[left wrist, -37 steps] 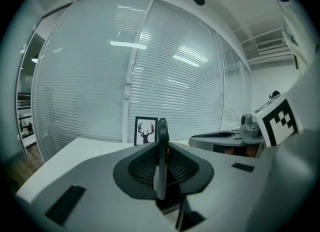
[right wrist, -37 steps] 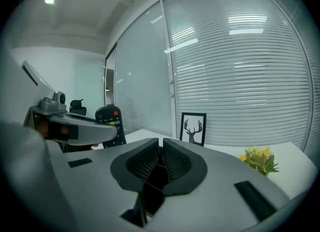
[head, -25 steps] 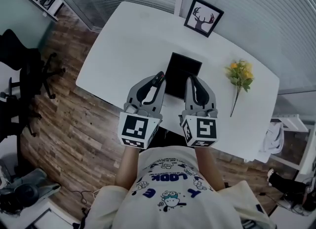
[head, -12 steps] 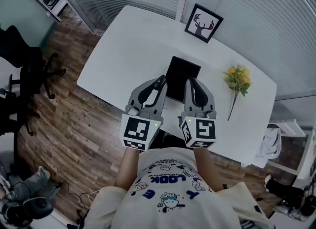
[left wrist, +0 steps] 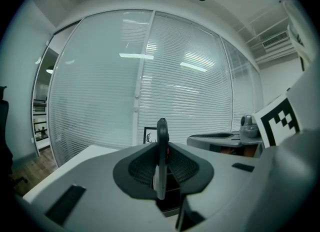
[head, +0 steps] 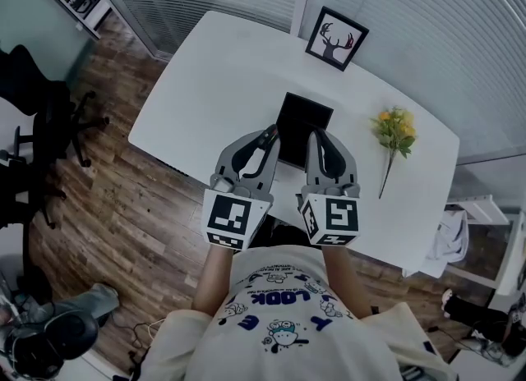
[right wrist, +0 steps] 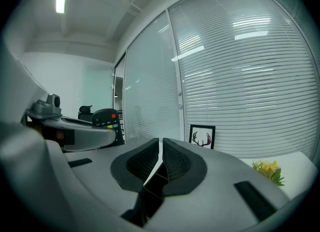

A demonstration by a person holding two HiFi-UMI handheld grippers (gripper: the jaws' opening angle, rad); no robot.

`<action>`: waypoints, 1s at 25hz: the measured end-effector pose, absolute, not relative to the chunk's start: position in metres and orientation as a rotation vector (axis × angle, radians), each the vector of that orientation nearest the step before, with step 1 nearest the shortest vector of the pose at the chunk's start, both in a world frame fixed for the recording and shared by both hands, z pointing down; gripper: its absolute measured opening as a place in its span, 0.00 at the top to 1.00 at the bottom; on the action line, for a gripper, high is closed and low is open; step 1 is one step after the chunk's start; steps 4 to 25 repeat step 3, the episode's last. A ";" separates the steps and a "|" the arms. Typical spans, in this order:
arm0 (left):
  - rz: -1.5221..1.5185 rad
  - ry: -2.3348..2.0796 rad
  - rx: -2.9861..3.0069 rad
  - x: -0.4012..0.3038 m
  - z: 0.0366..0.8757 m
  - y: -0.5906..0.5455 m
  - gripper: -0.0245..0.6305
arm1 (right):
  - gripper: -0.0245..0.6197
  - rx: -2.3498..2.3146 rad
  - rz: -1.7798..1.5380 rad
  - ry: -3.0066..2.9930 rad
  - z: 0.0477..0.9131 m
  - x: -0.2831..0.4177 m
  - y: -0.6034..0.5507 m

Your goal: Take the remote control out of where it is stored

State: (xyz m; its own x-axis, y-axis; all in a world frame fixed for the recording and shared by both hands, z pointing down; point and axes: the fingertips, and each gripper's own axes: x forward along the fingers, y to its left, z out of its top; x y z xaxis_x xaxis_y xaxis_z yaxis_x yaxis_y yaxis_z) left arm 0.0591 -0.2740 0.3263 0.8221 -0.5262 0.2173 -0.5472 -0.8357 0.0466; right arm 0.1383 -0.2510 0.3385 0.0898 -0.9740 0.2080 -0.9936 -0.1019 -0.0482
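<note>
While it hung above the tabletop's (head: 209,84) near edge, the left gripper (head: 263,143) held the remote control (left wrist: 161,143) edge-on.
Its jaws stood narrow, pressing on it beside the black box (head: 302,121); the right gripper's (head: 317,138) jaws met, empty.

We look along our right tool (right wrist: 160,141), whose two dark ribbed jaws stand together with only a thin bright seam between them and nothing in it. Off to the left lies the grey body of our left tool (right wrist: 75,132), and at its tip a black remote control (right wrist: 106,120) stands up, showing a red button and small coloured keys. Ahead, a framed antler picture (right wrist: 202,137) stands before the slatted blinds (right wrist: 250,76), and yellow flowers (right wrist: 269,170) lie on the white worktop (right wrist: 300,160) at the right.
</note>
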 end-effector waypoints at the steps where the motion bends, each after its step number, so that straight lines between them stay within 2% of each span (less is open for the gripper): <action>1: 0.297 -0.855 2.897 0.059 0.326 -0.274 0.86 | 0.89 2.239 0.285 -2.031 0.338 0.138 -0.251; 25: 0.293 -0.851 2.899 0.059 0.324 -0.275 0.86 | 0.89 2.237 0.283 -2.029 0.337 0.137 -0.252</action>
